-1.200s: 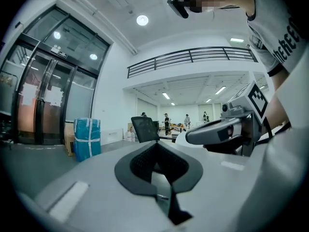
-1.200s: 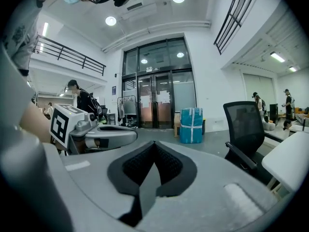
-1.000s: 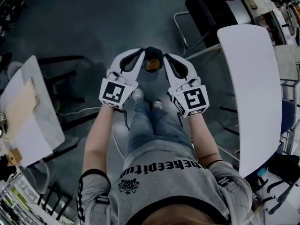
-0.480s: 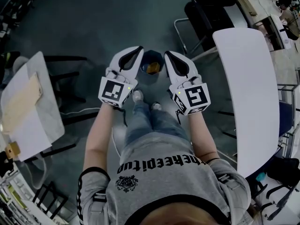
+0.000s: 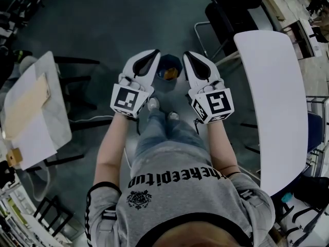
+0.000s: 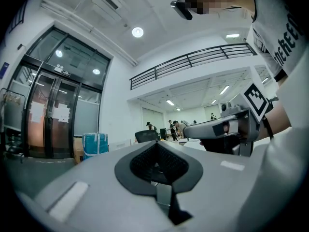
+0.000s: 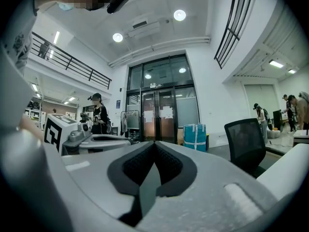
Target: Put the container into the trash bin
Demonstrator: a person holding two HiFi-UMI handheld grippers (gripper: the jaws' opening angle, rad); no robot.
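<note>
In the head view a small dark trash bin (image 5: 169, 66) stands on the floor ahead of the person's feet, with an orange-brown container (image 5: 170, 75) lying inside it. My left gripper (image 5: 154, 53) is held just left of the bin and my right gripper (image 5: 186, 54) just right of it, both above the bin and pointing level. Each is shut with nothing between its jaws. The left gripper view shows its closed pads (image 6: 157, 153) and the right gripper's body (image 6: 219, 129) alongside. In the right gripper view the pads (image 7: 154, 154) meet, and the left gripper (image 7: 96, 141) shows beside them.
A long white table (image 5: 272, 102) runs along the right, with a black chair (image 5: 231, 9) beyond it. A table with papers (image 5: 31, 117) stands at the left. The person's shoes (image 5: 152, 104) are just behind the bin. A blue box (image 7: 195, 137) sits by glass doors.
Both grippers have risen together and stayed shut. The bin with the container in it looks smaller and lower between them.
</note>
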